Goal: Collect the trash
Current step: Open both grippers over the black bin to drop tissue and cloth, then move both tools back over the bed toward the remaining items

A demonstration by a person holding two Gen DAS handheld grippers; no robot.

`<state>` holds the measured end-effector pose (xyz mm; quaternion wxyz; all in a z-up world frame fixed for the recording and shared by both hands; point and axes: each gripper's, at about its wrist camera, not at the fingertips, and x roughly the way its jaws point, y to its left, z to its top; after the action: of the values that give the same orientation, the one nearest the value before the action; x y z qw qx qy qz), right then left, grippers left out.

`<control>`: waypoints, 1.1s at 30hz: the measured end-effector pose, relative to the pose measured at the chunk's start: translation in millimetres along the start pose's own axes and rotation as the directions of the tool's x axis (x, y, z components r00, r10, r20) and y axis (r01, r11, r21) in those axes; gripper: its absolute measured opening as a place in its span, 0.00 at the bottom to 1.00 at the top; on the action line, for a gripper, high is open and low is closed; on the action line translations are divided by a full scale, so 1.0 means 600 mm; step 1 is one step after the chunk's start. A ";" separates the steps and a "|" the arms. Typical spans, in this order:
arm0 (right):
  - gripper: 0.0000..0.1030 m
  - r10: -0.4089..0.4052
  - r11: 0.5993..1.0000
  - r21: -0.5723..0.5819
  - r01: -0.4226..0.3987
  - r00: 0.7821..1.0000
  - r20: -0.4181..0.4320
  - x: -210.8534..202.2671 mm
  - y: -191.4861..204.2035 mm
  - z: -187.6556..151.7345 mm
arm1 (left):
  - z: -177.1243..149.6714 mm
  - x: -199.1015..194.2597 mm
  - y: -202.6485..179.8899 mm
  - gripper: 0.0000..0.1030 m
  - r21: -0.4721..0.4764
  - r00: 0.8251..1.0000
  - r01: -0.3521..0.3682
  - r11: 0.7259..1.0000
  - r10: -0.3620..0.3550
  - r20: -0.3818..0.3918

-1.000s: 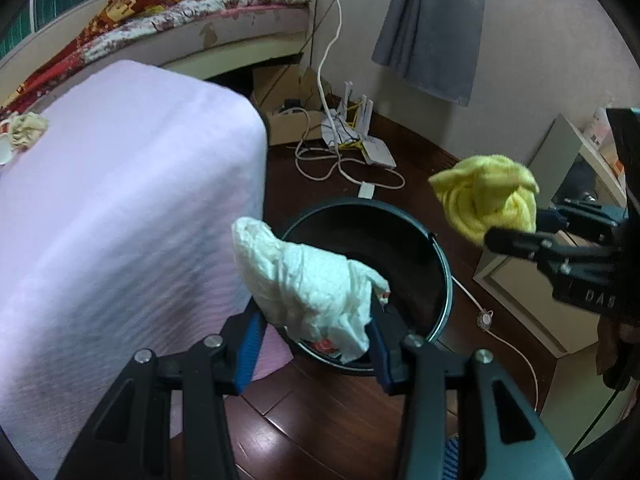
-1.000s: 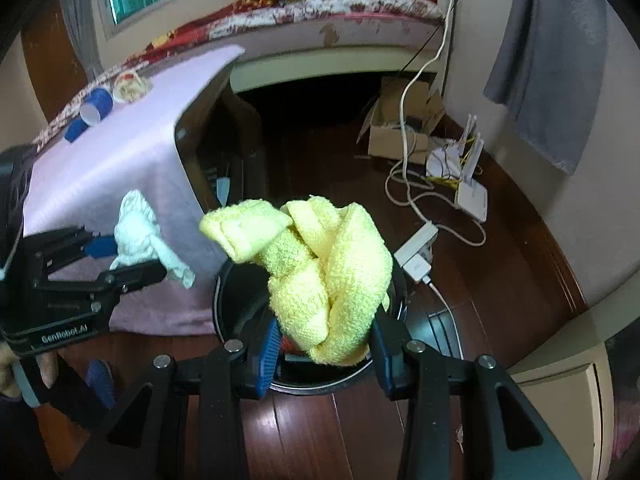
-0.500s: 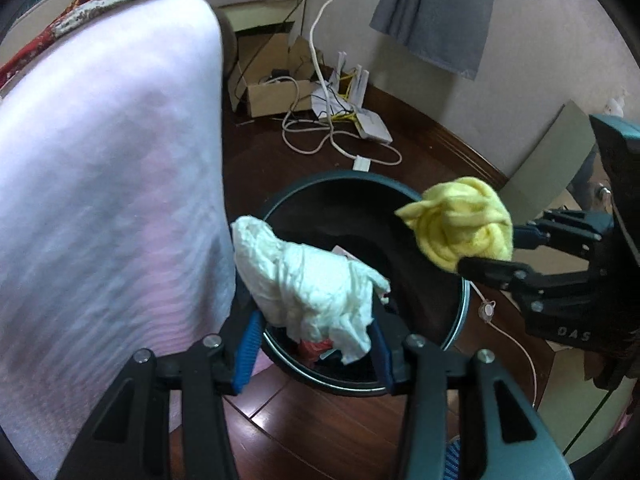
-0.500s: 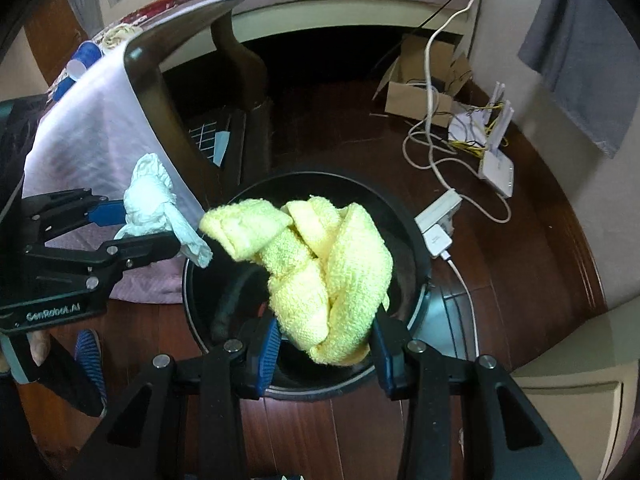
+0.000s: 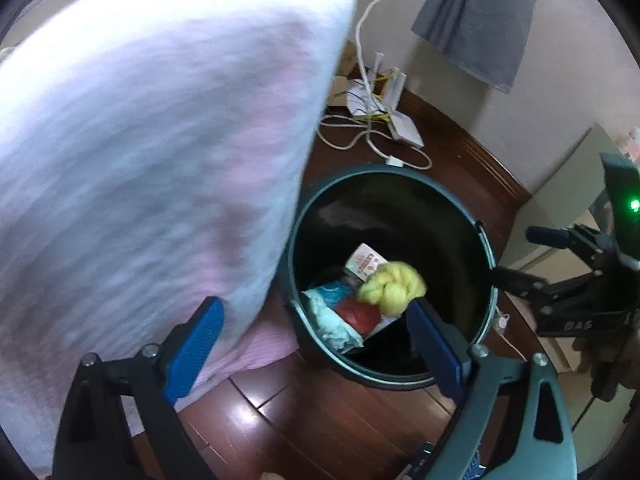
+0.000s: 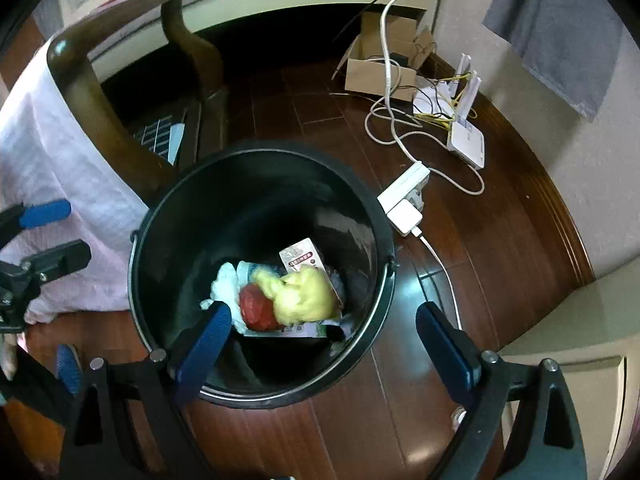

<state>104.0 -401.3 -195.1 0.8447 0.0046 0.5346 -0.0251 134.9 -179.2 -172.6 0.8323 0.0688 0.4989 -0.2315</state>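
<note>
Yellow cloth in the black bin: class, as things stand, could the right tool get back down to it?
Probably yes. The right tool is open and empty over the black bin, whose mouth is uncovered. The yellow cloth lies on top of the other rubbish, with nothing over it.

Bin (image 6: 384, 240) mouth open; draped cloth (image 5: 152, 152) perhaps touching.

Yellow cloth (image 6: 300, 294): motion-blurred inside the bin (image 6: 168, 216); folds unreadable.
Pink tablecloth (image 5: 152, 152): smeared by blur, cut by the left edge.
White tissue (image 6: 224, 286): partly hidden behind a blue pad.
Carton print (image 6: 302, 258): too small to read.
</note>
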 end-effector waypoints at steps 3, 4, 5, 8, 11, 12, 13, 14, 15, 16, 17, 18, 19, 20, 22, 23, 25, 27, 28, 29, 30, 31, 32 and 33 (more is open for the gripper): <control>0.99 -0.011 1.000 0.003 0.011 1.000 0.015 -0.021 0.007 0.003 | -0.005 -0.019 0.002 0.91 -0.005 1.000 -0.014 1.000 0.015 0.015; 1.00 -0.010 1.000 -0.006 0.010 1.000 0.030 -0.032 0.013 0.003 | -0.007 -0.027 0.005 0.91 -0.006 1.000 -0.017 1.000 0.017 0.020; 1.00 -0.013 1.000 -0.012 0.014 0.999 0.035 -0.038 0.018 0.004 | -0.007 -0.030 0.006 0.91 -0.007 1.000 -0.017 1.000 0.017 0.021; 1.00 -0.008 1.000 -0.025 0.009 0.998 0.055 -0.055 0.030 0.008 | -0.005 -0.044 0.007 0.92 0.003 0.999 -0.024 1.000 0.024 0.030; 1.00 -0.010 0.999 -0.040 0.013 0.998 0.067 -0.071 0.040 0.008 | -0.004 -0.055 0.010 0.92 0.007 0.999 -0.025 1.000 0.025 0.039; 1.00 -0.010 0.999 -0.044 0.013 0.998 0.069 -0.076 0.043 0.008 | -0.004 -0.061 0.010 0.92 0.008 0.999 -0.027 1.000 0.027 0.043; 1.00 -0.010 0.999 -0.049 0.013 0.997 0.072 -0.080 0.044 0.008 | -0.004 -0.065 0.013 0.92 0.008 0.999 -0.027 1.000 0.026 0.045; 1.00 -0.009 0.998 -0.053 0.013 0.997 0.077 -0.087 0.046 0.009 | -0.004 -0.068 0.013 0.92 0.009 0.999 -0.028 1.000 0.027 0.046; 1.00 -0.009 0.998 -0.054 0.013 0.997 0.083 -0.091 0.047 0.009 | -0.004 -0.071 0.012 0.92 0.010 0.998 -0.029 1.000 0.029 0.050; 1.00 -0.007 0.998 -0.054 0.012 0.996 0.090 -0.098 0.049 0.009 | -0.004 -0.076 0.010 0.92 0.012 0.998 -0.031 0.999 0.030 0.054; 1.00 -0.005 0.999 -0.051 0.010 0.995 0.097 -0.105 0.051 0.010 | -0.005 -0.079 0.009 0.92 0.013 0.998 -0.032 0.999 0.031 0.057; 1.00 -0.002 0.999 -0.048 0.007 0.995 0.103 -0.112 0.052 0.011 | -0.005 -0.083 0.008 0.92 0.014 0.998 -0.032 0.999 0.031 0.060; 1.00 0.002 0.999 -0.045 0.003 0.994 0.109 -0.117 0.053 0.011 | -0.006 -0.086 0.007 0.93 0.015 0.998 -0.030 0.999 0.029 0.062; 1.00 0.007 0.999 -0.044 -0.002 0.993 0.117 -0.124 0.056 0.011 | -0.006 -0.090 0.007 0.93 0.016 0.998 -0.026 1.000 0.025 0.065; 1.00 0.003 0.999 -0.047 0.002 0.992 0.124 -0.133 0.062 0.010 | -0.008 -0.098 0.008 0.93 0.018 0.997 -0.028 0.999 0.027 0.071; 1.00 0.004 0.999 -0.049 0.002 0.992 0.127 -0.139 0.067 0.009 | -0.009 -0.101 0.008 0.93 0.018 0.997 -0.029 0.999 0.028 0.074; 1.00 0.006 0.999 -0.050 0.001 0.991 0.130 -0.146 0.072 0.006 | -0.011 -0.110 0.011 0.93 0.016 0.997 -0.032 0.999 0.031 0.076; 1.00 0.014 0.999 -0.048 -0.007 0.990 0.141 -0.158 0.079 0.003 | -0.012 -0.114 0.011 0.94 0.017 0.997 -0.035 0.999 0.033 0.071; 1.00 0.021 0.999 -0.046 -0.014 0.989 0.149 -0.162 0.081 0.001 | -0.013 -0.119 0.012 0.94 0.019 0.997 -0.037 0.999 0.036 0.071; 1.00 0.027 0.999 -0.043 -0.021 0.987 0.157 -0.166 0.082 0.000 | -0.014 -0.124 0.012 0.94 0.019 0.996 -0.037 0.999 0.036 0.076; 1.00 0.031 0.999 -0.036 -0.026 0.985 0.167 -0.171 0.085 -0.001 | -0.015 -0.129 0.013 0.94 0.014 0.996 -0.024 1.000 0.023 0.090; 1.00 0.032 0.999 -0.029 -0.028 0.985 0.171 -0.176 0.089 -0.004 | -0.016 -0.136 0.015 0.94 0.011 0.995 -0.021 1.000 0.020 0.096; 1.00 0.036 0.999 -0.023 -0.032 0.984 0.174 -0.179 0.090 -0.004 | -0.017 -0.143 0.016 0.94 0.008 0.994 -0.020 1.000 0.019 0.104; 1.00 0.039 0.999 -0.017 -0.037 0.983 0.182 -0.186 0.093 -0.005 | -0.018 -0.151 0.019 0.94 0.004 0.993 -0.022 1.000 0.021 0.114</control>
<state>56.4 -341.2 -96.8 0.8904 0.0069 0.4551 -0.0057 95.8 -137.0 -101.1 0.8616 0.0632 0.4493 -0.2275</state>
